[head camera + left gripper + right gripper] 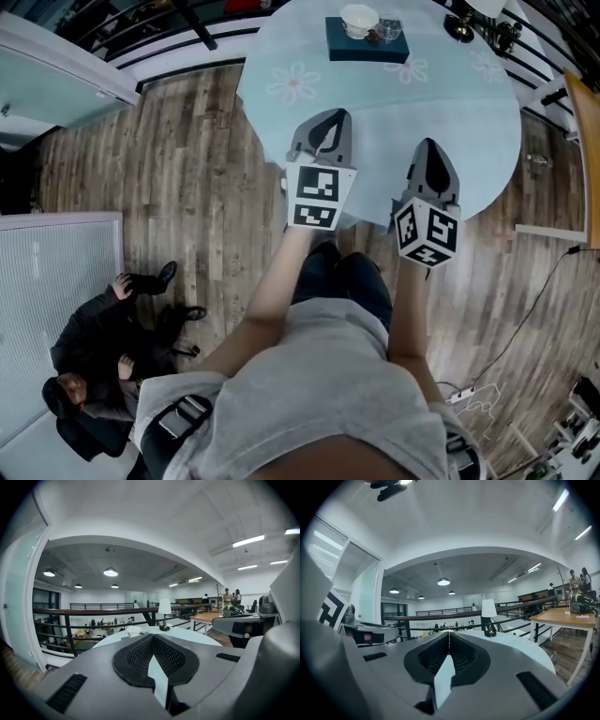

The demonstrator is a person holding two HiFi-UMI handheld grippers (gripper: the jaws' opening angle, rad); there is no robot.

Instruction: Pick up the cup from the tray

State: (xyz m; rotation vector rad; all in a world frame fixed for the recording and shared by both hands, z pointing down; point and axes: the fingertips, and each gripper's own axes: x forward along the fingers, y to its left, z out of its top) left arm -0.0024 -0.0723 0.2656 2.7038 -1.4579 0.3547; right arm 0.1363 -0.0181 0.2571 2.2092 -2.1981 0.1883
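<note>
A dark teal tray (pixel 339 47) lies at the far side of a round table with a pale blue cloth (pixel 375 103). On the tray stand a white cup (pixel 359 19) and a small clear glass (pixel 390 30). My left gripper (pixel 330 114) hovers over the near part of the table, well short of the tray, jaws shut and empty. My right gripper (pixel 427 145) is beside it, slightly nearer the table's edge, also shut with nothing held. In the left gripper view the shut jaws (pixel 153 637) point toward the white cup (pixel 133 631). The right gripper view shows shut jaws (pixel 449 632) too.
A small table lamp (pixel 164 607) with a dark base (pixel 459 28) stands at the table's far right. A black railing (pixel 169 37) runs behind the table. A person (pixel 103 356) sits on the wooden floor at lower left. A wooden table (pixel 567 616) stands to the right.
</note>
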